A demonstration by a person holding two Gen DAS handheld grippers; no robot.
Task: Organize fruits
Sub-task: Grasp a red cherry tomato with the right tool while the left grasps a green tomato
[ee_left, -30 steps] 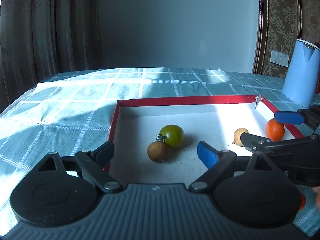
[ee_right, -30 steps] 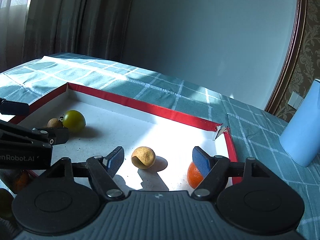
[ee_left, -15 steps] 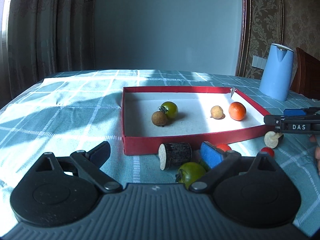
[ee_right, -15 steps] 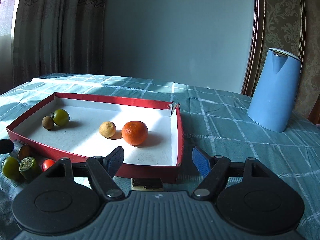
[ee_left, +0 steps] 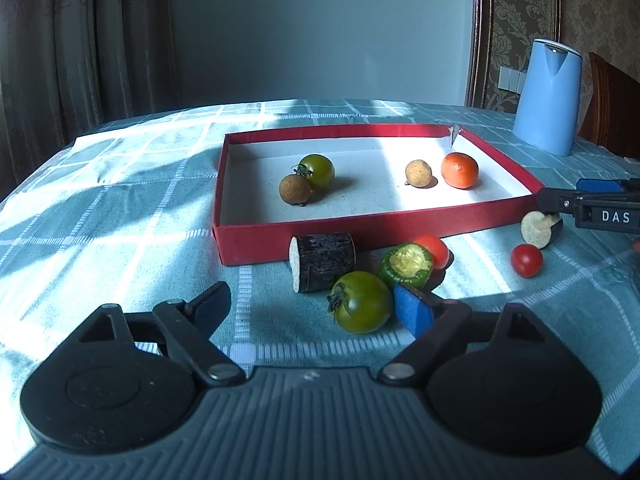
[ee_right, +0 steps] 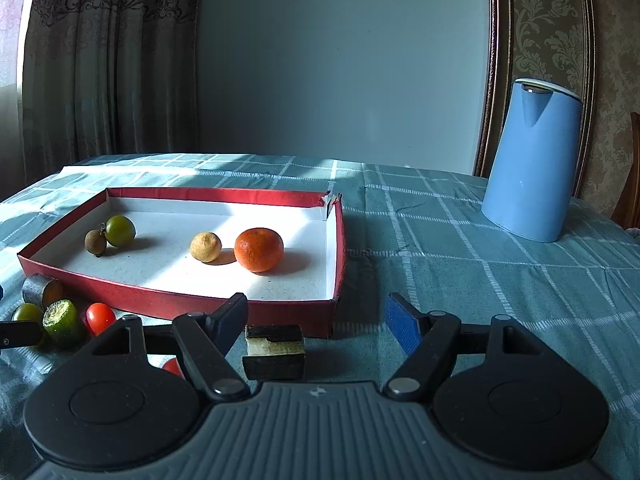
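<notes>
Fruits (smooth, round) (ee_left: 459, 170) rest in shallow red cardboard tray (ee_left: 400, 228).

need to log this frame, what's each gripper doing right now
left gripper: open, holding nothing.
right gripper: open, holding nothing.

A red tray (ee_left: 400, 226) with a white floor holds an orange mandarin (ee_left: 459, 170), a green tomato (ee_left: 318, 170) and two tan-brown fruits – on a teal tablecloth (ee_left: 120, 200) checked with white lines, beside a pale blue kettle (ee_right: 530, 160)
</notes>
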